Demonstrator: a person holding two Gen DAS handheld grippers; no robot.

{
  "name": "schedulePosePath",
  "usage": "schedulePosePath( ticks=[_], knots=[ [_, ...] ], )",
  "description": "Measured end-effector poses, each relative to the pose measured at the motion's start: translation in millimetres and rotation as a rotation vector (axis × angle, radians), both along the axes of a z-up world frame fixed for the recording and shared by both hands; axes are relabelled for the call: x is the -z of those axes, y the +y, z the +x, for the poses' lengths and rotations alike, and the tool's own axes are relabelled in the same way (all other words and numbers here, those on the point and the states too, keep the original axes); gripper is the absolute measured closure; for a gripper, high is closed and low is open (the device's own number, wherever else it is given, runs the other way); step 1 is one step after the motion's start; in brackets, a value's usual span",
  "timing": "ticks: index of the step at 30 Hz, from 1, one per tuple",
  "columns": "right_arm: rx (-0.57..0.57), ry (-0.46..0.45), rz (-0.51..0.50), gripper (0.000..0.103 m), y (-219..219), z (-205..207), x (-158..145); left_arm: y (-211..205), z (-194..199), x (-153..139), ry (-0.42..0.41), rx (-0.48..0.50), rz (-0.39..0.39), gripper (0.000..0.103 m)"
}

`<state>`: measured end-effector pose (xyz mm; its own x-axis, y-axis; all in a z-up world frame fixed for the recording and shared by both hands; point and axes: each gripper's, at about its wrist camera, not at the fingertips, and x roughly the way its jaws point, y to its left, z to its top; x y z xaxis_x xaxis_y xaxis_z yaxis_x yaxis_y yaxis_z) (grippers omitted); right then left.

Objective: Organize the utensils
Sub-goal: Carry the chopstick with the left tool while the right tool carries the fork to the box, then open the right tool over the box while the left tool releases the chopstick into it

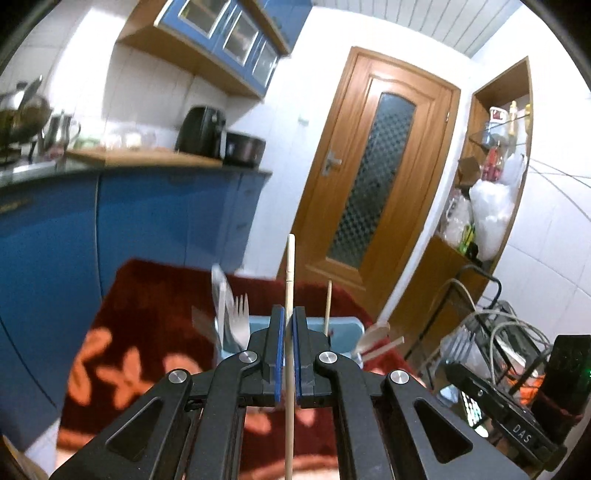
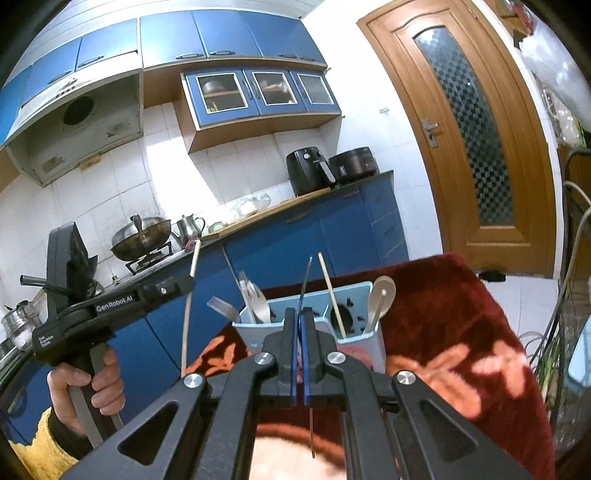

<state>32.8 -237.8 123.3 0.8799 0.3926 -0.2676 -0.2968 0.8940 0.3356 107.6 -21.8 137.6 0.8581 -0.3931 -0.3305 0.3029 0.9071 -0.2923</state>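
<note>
A: Where's the wooden chopstick (image 1: 290, 295)?
B: Clamped upright in my left hand-held gripper (image 1: 289, 317), above the blue caddy (image 2: 308, 295). Right hand-held gripper (image 2: 300, 317) pinches a thin dark utensil (image 2: 306, 280).
A: Advice?
B: I'd aim each tip down over its slot, beside the other chopstick (image 2: 331, 295), before letting go.

R gripper (image 2: 300, 321) pinches thin dark utensil (image 2: 306, 275); L gripper (image 2: 186, 283) grips wooden chopstick (image 2: 189, 306) beside blue holder (image 2: 364, 290).

Home kitchen: blue cabinets (image 2: 229, 33), wok (image 2: 142, 236) on stove, air fryer (image 2: 308, 170).
</note>
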Motion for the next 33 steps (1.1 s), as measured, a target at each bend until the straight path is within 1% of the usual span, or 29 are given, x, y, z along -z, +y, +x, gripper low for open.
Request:
schedulePosePath(
  ticks=[5, 7, 10, 17, 23, 27, 30, 33],
  knots=[
    [0.01, -0.024, -0.001, 0.1, 0, 14, -14, 2, 15, -18, -0.088, -0.04, -0.007, 0.099],
    [0.016, -0.041, -0.004, 0.1, -1, 19, -19, 3, 22, -25, -0.142, -0.069, -0.005, 0.099],
    [0.028, -0.07, -0.02, 0.1, 0, 26, -27, 3, 30, -30, -0.195, -0.114, -0.007, 0.099],
    [0.056, -0.121, -0.048, 0.1, 1, 47, -39, 0, 56, -29, -0.26, -0.169, -0.046, 0.099],
    [0.091, -0.153, -0.057, 0.1, 2, 71, -42, -6, 68, -12, -0.282, -0.197, -0.041, 0.099],
    [0.12, -0.175, -0.096, 0.1, 9, 85, -38, -10, 72, -4, -0.288, -0.201, -0.026, 0.099],
    [0.123, -0.163, -0.116, 0.1, 14, 96, -32, -11, 74, 2, -0.287, -0.204, -0.026, 0.099],
    [0.115, -0.13, -0.129, 0.1, 17, 106, -21, -11, 74, 7, -0.289, -0.206, -0.029, 0.099]
  ],
)
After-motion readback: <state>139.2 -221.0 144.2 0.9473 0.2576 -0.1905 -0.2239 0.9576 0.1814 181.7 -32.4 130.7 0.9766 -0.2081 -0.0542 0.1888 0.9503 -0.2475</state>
